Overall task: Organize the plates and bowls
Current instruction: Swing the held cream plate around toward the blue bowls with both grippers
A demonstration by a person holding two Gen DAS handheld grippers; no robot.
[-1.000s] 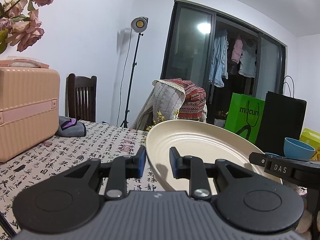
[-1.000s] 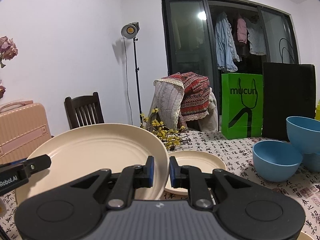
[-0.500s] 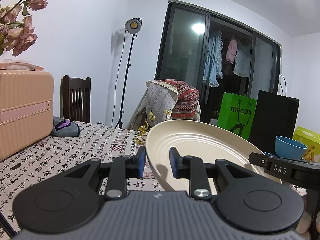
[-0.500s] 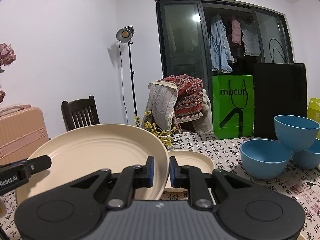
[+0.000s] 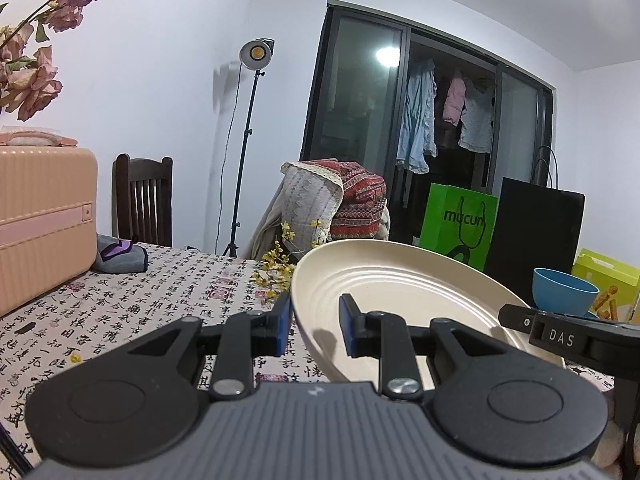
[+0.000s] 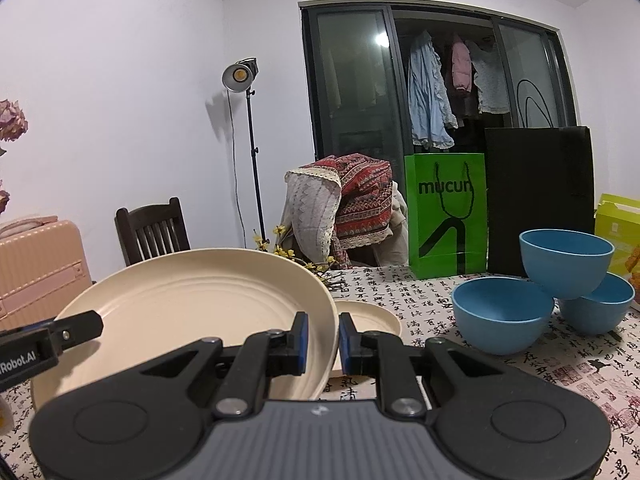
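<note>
So the big cream plate (image 6: 192,312) is up off the tabletop (image 5: 160,292), pinched on opposite rims; left gripper (image 5: 314,326) clamped on its left edge, right gripper (image 6: 322,338) clamped on its right edge. Judging by the layout, it's headed for the smaller cream plate (image 6: 372,316) sitting mid-table just beyond it; I'd keep both hands level and moving together so the plate doesn't twist out, then centre it before lowering. Watch the three blue bowls (image 6: 500,316) clustered toward the right edge, one perched on the other two; also the yellow flower sprigs (image 5: 276,272) lying near the far edge.
</note>
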